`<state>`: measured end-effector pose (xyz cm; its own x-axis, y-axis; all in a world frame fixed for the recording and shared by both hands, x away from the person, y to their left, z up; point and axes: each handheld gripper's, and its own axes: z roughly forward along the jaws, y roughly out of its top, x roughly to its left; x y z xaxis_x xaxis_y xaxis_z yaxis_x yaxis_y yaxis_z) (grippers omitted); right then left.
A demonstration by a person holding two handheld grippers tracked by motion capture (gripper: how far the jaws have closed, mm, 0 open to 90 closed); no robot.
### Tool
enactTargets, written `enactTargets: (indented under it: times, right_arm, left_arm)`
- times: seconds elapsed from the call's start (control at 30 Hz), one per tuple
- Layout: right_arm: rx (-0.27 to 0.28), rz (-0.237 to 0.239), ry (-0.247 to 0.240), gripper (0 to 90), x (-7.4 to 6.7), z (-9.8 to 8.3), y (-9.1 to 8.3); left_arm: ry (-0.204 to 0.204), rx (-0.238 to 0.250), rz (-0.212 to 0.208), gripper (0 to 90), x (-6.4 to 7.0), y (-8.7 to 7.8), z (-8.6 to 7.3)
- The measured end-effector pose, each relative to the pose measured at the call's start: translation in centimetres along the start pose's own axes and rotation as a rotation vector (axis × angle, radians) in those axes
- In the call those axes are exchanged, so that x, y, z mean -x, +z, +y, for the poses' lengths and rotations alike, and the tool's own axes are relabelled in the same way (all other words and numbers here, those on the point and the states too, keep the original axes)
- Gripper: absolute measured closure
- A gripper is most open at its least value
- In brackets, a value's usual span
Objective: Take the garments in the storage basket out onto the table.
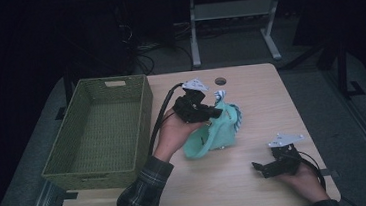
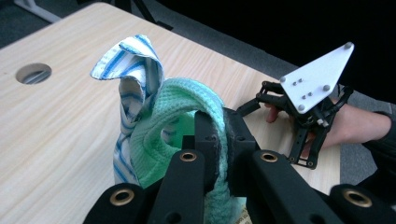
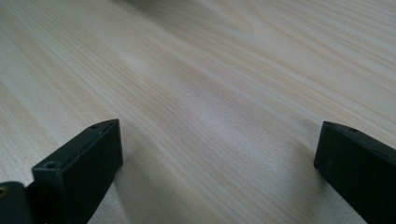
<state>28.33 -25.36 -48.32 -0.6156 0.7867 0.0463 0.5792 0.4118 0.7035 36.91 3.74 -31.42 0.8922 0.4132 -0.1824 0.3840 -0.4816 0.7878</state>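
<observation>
Left gripper [image 2: 219, 140] is clamping its jaws on a mint-green cloth [image 2: 187, 121], lifting it off the table [image 1: 249, 82]; its own view is showing a blue-striped cloth [image 2: 135, 70] bunched against the green one. Right gripper [image 1: 262, 168] is resting low near the table's front edge, jaws standing wide apart over bare wood in its own view. Farther left, the high view is showing a green woven basket [image 1: 142, 116] sitting beside the cloths

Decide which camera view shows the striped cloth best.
The left gripper view: the striped cloth stands close up, its blue and white stripes clear beside the green towel. The high view gives small striped bits.
</observation>
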Motion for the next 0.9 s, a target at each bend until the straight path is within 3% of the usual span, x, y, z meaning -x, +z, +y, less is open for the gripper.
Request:
enactTargets:
  times: [0.47, 0.77, 0.9]
  right_arm:
    - [-0.004, 0.000, 0.000, 0.7, 0.0, 0.0, 0.0]
    - [-0.004, 0.000, 0.000, 0.6, 0.0, 0.0, 0.0]
    - [-0.005, 0.001, 0.001, 0.6, 0.0, 0.0, 0.0]
  left_arm:
    - [-0.019, -0.065, -0.015, 85.8, 0.1, 4.5, -2.1]
    - [0.015, -0.131, -0.003, 85.8, 0.2, 7.4, -3.4]
    - [0.001, -0.158, -0.002, 85.8, 0.2, 9.0, -4.3]
